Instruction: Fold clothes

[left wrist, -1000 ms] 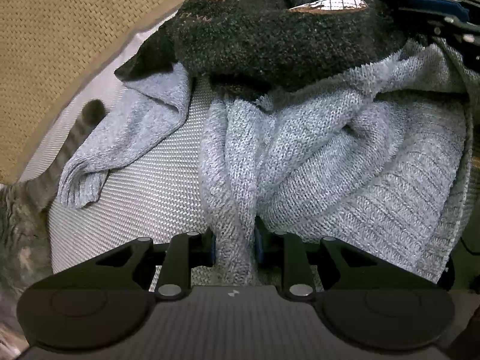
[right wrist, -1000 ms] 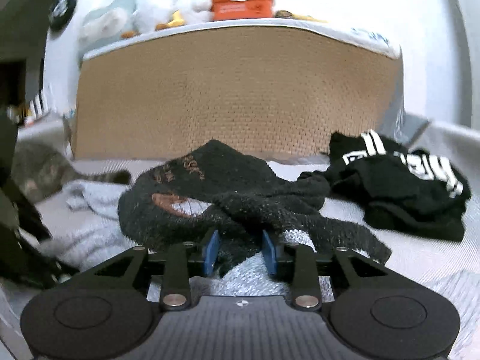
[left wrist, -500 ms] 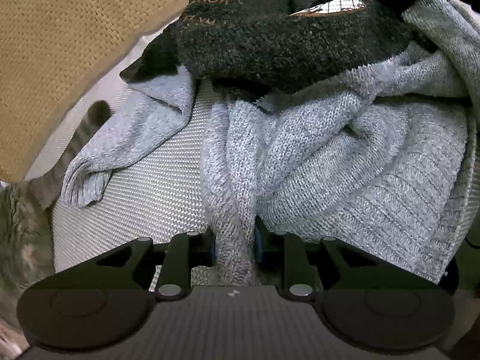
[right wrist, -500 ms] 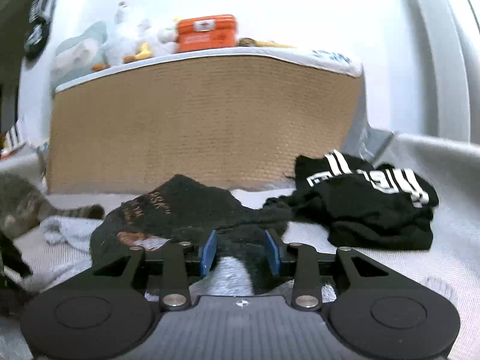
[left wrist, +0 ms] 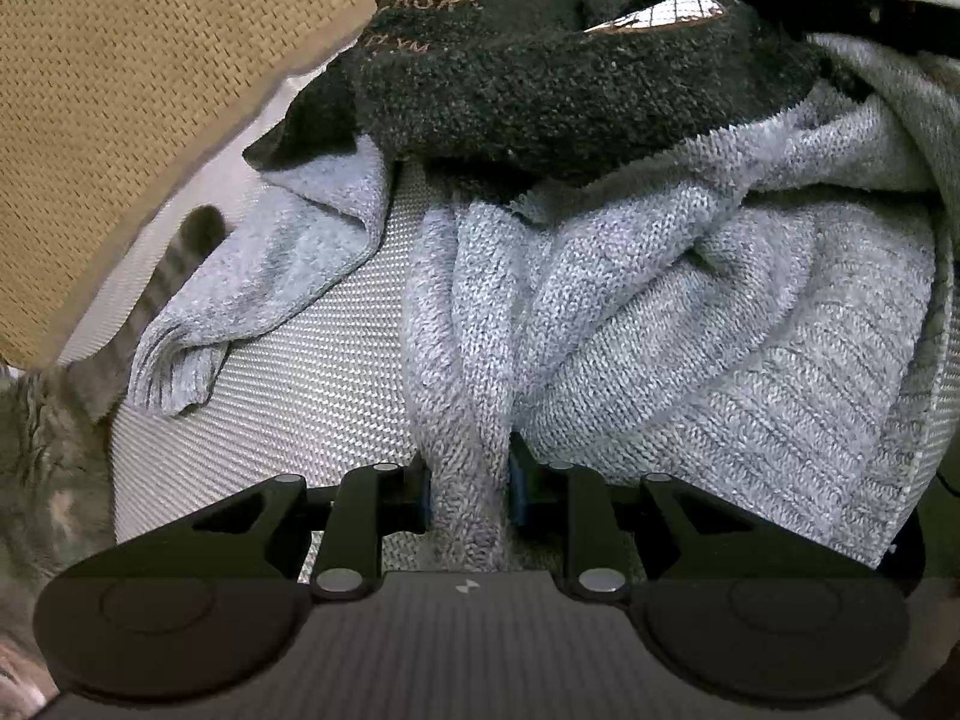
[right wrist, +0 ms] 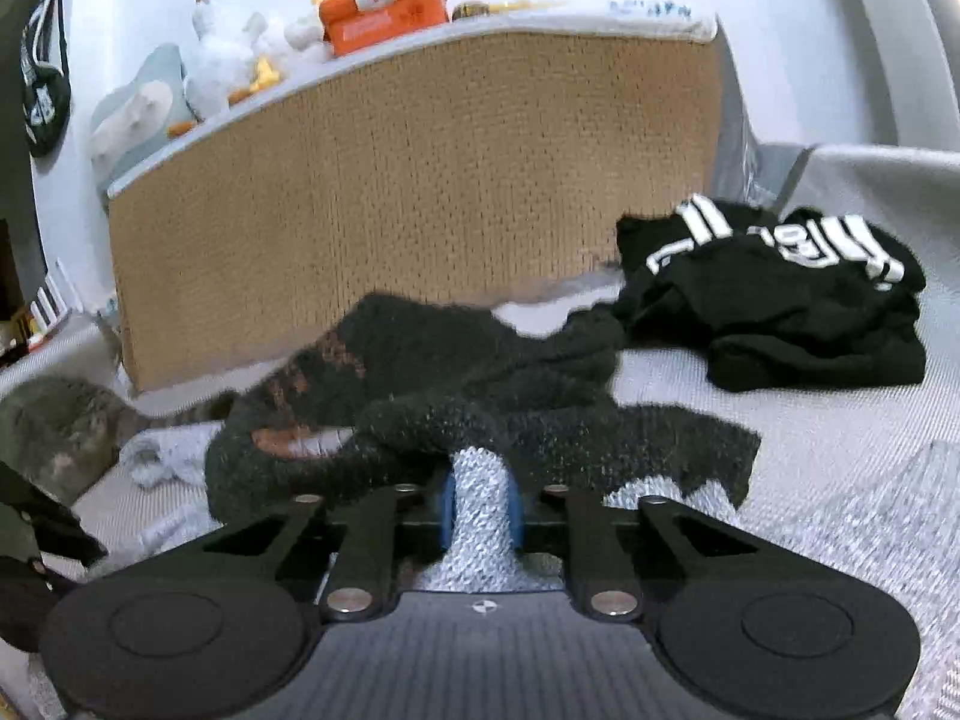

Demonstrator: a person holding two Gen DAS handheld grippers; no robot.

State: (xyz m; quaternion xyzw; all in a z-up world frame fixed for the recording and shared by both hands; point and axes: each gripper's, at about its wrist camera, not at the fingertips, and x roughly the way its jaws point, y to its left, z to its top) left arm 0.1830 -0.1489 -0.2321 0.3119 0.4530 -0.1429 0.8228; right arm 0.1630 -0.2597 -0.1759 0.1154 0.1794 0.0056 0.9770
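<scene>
Now, the scene line by line:

Thing of the task: a light grey knitted sweater (left wrist: 690, 324) lies crumpled on the pale woven bed cover (left wrist: 300, 396), ahead of both claws.

Left claw: the left claw (left wrist: 468, 489) is closed on a rope-like bunch of the grey knit; the pads press it from both sides.

Right claw: the right claw (right wrist: 479, 507) has just been closing, and a thick fold of the same grey sweater (right wrist: 480, 498) now stands pinched between its blue pads.

Deciding relation: a dark, fuzzy black fleece garment with brown lettering (left wrist: 540, 78) lies across the far part of the sweater, directly beyond both claws. In the right wrist view this fleece (right wrist: 456, 396) begins right at the claw tips and covers the knit behind them.

Long axis: from the left claw the gathered knit runs straight away and goes under the fleece; one ribbed cuff (left wrist: 171, 366) lies free to the left.

Nearer hand: both hands already hold the sweater, so neither must reach; the right one is closer to the fleece.

Judgement: I think the sweater must be drawn toward the person, out from under the fleece, before it can be spread.

Beside: a black garment with white stripes (right wrist: 780, 294) lies well apart to the right; a grey striped cat (right wrist: 60, 426) sits near the cuff side.
</scene>
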